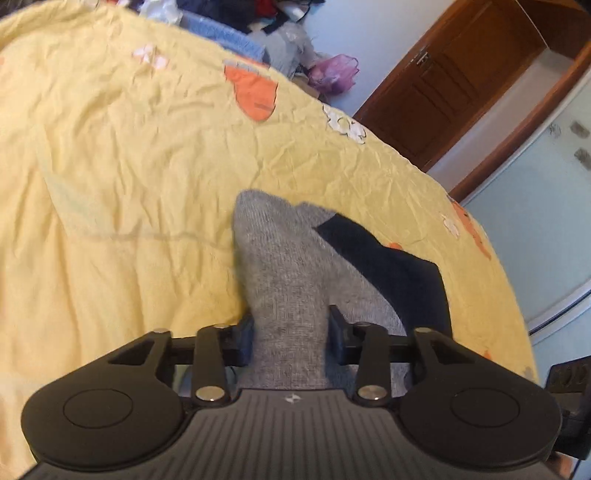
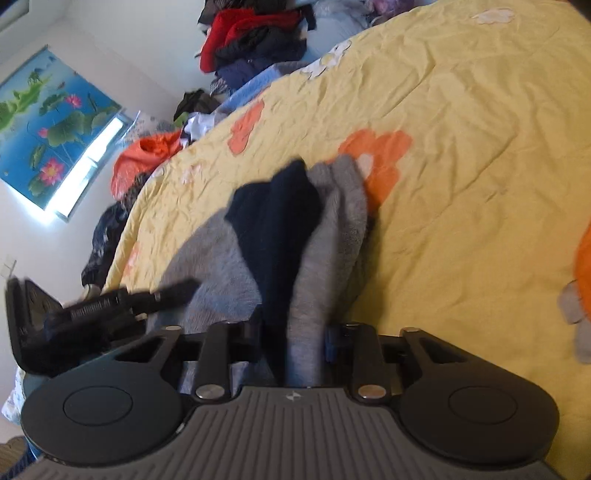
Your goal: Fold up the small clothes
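1. A yellow bedspread with orange and white flower patches covers the bed and fills most of both views; its wrinkled surface lies bare to the left of the left gripper and to the right of the right gripper.
2. Beyond the bed's far edge sit heaps of clothes, with a brown wooden door past the edge in the left wrist view.
3. A grey sock with a dark navy heel lies on the bedspread near the bed's edge, bunched and raised between the two grippers.
4. The left gripper tilts downward, its jaws pinched on a grey fold of the sock.
5. The right gripper also tilts downward, jaws clamped on a grey and navy fold; motion blur makes the exact pad contact hard to judge.
6. In the right wrist view the left gripper shows as a blurred black shape at the left, just beside the sock.
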The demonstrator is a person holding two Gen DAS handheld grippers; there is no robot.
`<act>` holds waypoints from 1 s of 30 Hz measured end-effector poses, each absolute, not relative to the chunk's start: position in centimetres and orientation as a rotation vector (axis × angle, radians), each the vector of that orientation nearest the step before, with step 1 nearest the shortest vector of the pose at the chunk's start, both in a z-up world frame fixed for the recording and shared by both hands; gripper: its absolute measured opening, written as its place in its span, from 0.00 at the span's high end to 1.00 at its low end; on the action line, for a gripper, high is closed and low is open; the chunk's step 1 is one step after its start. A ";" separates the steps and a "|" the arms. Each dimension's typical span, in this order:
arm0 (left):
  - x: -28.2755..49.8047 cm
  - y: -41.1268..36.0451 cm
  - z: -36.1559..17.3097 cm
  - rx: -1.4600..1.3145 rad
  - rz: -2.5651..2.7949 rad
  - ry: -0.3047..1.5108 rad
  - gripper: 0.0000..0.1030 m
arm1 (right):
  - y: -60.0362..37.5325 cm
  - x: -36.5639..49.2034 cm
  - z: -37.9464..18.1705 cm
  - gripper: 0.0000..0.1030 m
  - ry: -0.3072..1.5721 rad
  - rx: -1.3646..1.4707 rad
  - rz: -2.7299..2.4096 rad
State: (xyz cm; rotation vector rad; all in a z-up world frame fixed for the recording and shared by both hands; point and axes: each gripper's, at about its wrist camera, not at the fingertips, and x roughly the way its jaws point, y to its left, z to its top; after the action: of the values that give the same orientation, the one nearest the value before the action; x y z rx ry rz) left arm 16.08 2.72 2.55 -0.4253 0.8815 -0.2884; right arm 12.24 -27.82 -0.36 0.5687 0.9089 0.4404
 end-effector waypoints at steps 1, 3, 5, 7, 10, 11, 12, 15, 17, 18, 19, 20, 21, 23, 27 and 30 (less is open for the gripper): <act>15.7 2.9 3.3 -0.391 -0.278 0.857 0.71 | -27.1 12.2 -0.2 0.66 0.897 0.541 0.447; 14.7 3.9 4.9 -0.351 -0.256 0.806 0.77 | -25.7 12.2 0.9 0.67 0.871 0.533 0.489; 13.9 5.1 6.1 -0.311 -0.222 0.757 0.90 | -25.4 12.3 1.2 0.67 0.858 0.540 0.509; 13.7 6.2 6.5 -0.272 -0.174 0.736 0.91 | -24.2 12.8 1.6 0.67 0.839 0.535 0.530; 13.6 7.7 5.8 -0.300 -0.174 0.787 0.91 | -24.6 13.2 0.9 0.62 0.862 0.546 0.489; 13.1 8.0 5.6 -0.325 -0.199 0.800 0.88 | -24.6 13.2 0.9 0.54 0.862 0.546 0.489; 12.6 8.2 5.2 -0.358 -0.233 0.813 0.79 | -25.0 13.0 0.7 0.51 0.881 0.555 0.469; 10.1 8.6 3.7 -0.487 -0.313 0.820 0.09 | -27.7 10.6 0.9 0.34 0.891 0.579 0.466; 8.4 8.4 2.7 -0.538 -0.324 0.788 0.03 | -28.2 9.9 1.0 0.25 0.896 0.575 0.466; 8.0 8.1 2.2 -0.548 -0.345 0.802 0.03 | -28.6 9.3 1.0 0.25 0.904 0.572 0.473; 8.0 7.8 1.7 -0.558 -0.361 0.834 0.03 | -29.0 8.5 0.9 0.25 0.934 0.576 0.491; 8.1 7.5 1.1 -0.577 -0.369 0.865 0.04 | -29.1 8.2 0.7 0.25 0.949 0.585 0.503; 8.1 7.2 0.5 -0.602 -0.391 0.889 0.04 | -29.1 7.9 0.6 0.25 0.957 0.595 0.514; 8.1 6.3 0.4 -0.594 -0.439 0.893 0.05 | -28.8 7.5 0.4 0.25 0.970 0.615 0.538; 8.6 5.4 -0.2 -0.633 -0.503 0.979 0.70 | -27.4 6.6 0.2 0.27 1.014 0.628 0.598; 8.2 5.3 -0.4 -0.591 -0.478 0.993 0.85 | -26.0 6.0 -0.3 0.73 1.079 0.553 0.601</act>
State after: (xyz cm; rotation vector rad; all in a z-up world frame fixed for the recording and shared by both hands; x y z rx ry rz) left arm 8.20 5.32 -0.35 -0.5907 0.9933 -0.4780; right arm 5.96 -26.00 -0.25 0.5534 1.0792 0.6009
